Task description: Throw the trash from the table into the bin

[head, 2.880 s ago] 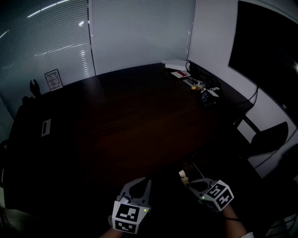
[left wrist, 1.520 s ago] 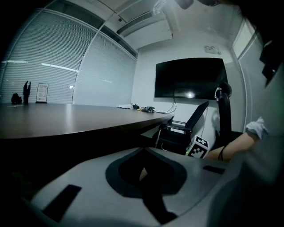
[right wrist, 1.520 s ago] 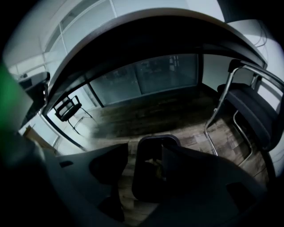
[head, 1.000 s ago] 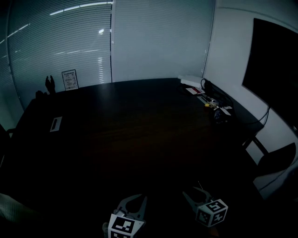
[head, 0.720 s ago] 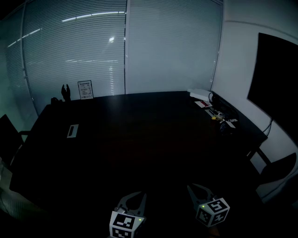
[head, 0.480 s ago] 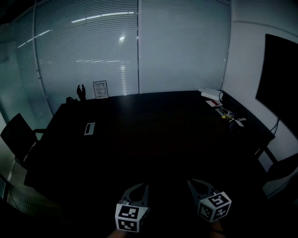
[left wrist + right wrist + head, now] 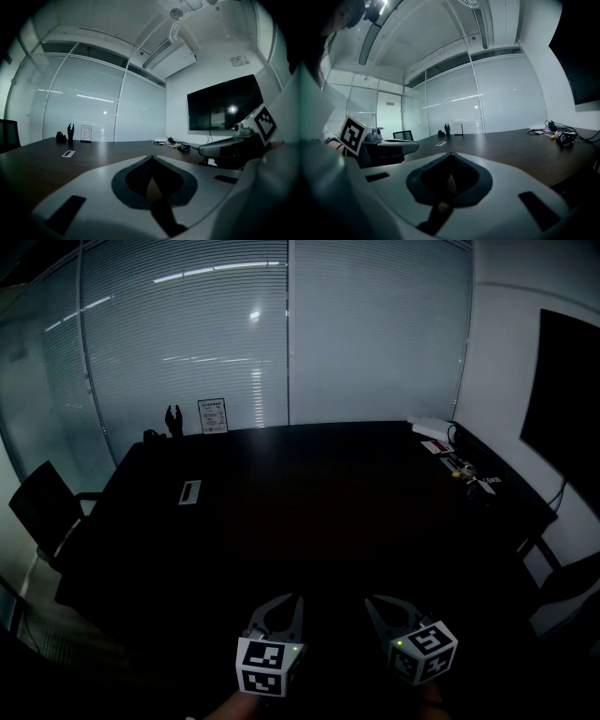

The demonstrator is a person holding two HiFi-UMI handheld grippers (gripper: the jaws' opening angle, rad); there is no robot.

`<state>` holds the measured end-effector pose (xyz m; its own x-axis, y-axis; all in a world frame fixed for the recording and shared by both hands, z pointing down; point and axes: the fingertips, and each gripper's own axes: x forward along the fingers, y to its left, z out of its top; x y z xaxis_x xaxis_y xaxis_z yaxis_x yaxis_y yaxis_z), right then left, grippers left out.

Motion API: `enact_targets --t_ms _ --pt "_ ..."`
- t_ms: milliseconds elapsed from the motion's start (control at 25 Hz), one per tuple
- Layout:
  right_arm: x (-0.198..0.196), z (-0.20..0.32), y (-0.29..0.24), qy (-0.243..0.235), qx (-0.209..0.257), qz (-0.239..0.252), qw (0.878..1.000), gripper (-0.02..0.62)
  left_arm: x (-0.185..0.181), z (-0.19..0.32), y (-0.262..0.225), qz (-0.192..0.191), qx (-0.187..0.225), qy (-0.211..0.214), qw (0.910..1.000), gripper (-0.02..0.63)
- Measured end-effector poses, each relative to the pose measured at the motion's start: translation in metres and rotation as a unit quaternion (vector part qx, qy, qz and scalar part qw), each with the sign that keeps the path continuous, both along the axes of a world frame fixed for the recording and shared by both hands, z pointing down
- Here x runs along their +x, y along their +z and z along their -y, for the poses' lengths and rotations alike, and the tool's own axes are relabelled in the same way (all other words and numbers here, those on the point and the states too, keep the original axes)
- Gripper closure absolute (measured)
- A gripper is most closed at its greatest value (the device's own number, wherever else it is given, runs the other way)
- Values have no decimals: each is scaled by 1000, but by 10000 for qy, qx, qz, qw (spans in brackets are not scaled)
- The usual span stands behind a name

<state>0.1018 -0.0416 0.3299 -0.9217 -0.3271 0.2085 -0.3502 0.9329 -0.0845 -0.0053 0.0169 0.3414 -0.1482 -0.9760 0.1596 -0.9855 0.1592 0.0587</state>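
We hold both grippers low over the near edge of the table (image 7: 309, 512), side by side and a little apart, pointing out across it. The left gripper (image 7: 150, 158) has its jaws brought fully together, tips meeting, and we see nothing pinched in them. The right gripper (image 7: 450, 153) is closed the same way, tip against tip. A small pale-brown patch shows in the hollow behind its tips. We cannot tell whether that is a thin scrap or only the table seen through the gap, and the left one shows a like patch.

We can pick out no trash near the grippers. The only loose clutter (image 7: 466, 468) lies well away along the right edge, near the wall below the screen (image 7: 562, 399). It is small pale and dark bits, too small for us to sort trash from gear. A sign (image 7: 213, 415) stands at the far edge and a plate (image 7: 190, 491) is set into the top on the left. We take neither for trash. The bin is in no view.

We judge that any trash there is paper or wrapper: light, soft, easily crushed, and apt to slide on the smooth top rather than lift. We would open one gripper, come in low, and take a raised edge or crumpled fold well in on the pads. We would also keep clear of whatever gear lies among it.
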Motion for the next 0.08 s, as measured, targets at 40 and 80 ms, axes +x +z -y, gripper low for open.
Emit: enact_targets --t_ms 40,80 --pt "-1 1 -1 0 5 2 10000 589 0 2 -2 12 8 5 10000 607" --pt "-1 3 -1 1 10 5 10000 589 0 4 -3 24 16 11 10000 607"
